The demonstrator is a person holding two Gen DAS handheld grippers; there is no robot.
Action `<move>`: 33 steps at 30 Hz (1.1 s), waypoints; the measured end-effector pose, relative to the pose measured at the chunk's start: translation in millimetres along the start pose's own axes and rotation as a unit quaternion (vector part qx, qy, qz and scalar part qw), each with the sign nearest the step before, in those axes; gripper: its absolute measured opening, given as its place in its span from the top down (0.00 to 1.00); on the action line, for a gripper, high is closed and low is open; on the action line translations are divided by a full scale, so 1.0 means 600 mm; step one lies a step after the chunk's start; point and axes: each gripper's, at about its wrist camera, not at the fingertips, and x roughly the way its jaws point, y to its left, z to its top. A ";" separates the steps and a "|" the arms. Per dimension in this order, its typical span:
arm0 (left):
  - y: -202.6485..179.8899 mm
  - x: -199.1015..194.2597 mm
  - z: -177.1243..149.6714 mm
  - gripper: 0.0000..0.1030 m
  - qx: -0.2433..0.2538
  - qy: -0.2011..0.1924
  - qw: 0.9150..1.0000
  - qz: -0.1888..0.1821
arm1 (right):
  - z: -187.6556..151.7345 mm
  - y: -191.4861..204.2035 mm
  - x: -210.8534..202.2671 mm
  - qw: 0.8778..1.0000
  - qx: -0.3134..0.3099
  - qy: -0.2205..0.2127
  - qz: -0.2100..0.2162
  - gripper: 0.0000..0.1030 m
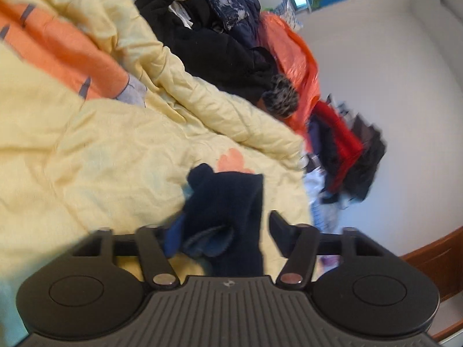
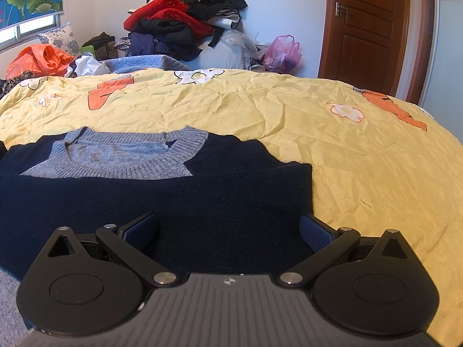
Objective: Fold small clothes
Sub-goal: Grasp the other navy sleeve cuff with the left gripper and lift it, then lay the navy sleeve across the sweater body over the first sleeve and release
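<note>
A small navy sweater (image 2: 162, 199) with a grey-blue ribbed collar (image 2: 130, 156) lies flat on the yellow quilt (image 2: 289, 115). My right gripper (image 2: 228, 228) is open and empty, its jaws spread wide just above the sweater's lower body. In the left wrist view, my left gripper (image 1: 222, 228) is open, with a bunched navy part of the sweater (image 1: 228, 202) lying between its fingers. The left finger is partly hidden by the cloth. I cannot tell if the cloth touches either pad.
The yellow quilt (image 1: 86, 159) with orange carrot prints covers the bed. A heap of dark and red clothes (image 2: 185, 20) and an orange bag (image 2: 37, 60) lie beyond the far edge. A purple bag (image 2: 282, 53) and a wooden door (image 2: 367, 23) stand at the back right.
</note>
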 end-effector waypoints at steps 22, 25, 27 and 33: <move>-0.313 -0.070 -0.303 0.89 0.379 0.135 0.915 -0.006 | 0.001 -0.002 0.000 1.000 0.004 -0.001 0.001 0.00; -0.338 -0.050 -0.417 0.89 0.377 0.213 0.900 -0.056 | 0.002 -0.001 -0.001 1.000 0.005 -0.002 0.002 0.00; -0.349 -0.035 -0.488 0.89 0.390 0.251 0.883 -0.072 | 0.002 0.000 -0.001 1.000 0.007 -0.003 0.003 0.00; -0.326 -0.008 -0.581 0.72 0.434 0.336 0.831 -0.094 | 0.001 -0.003 -0.002 1.000 0.016 -0.005 0.008 0.00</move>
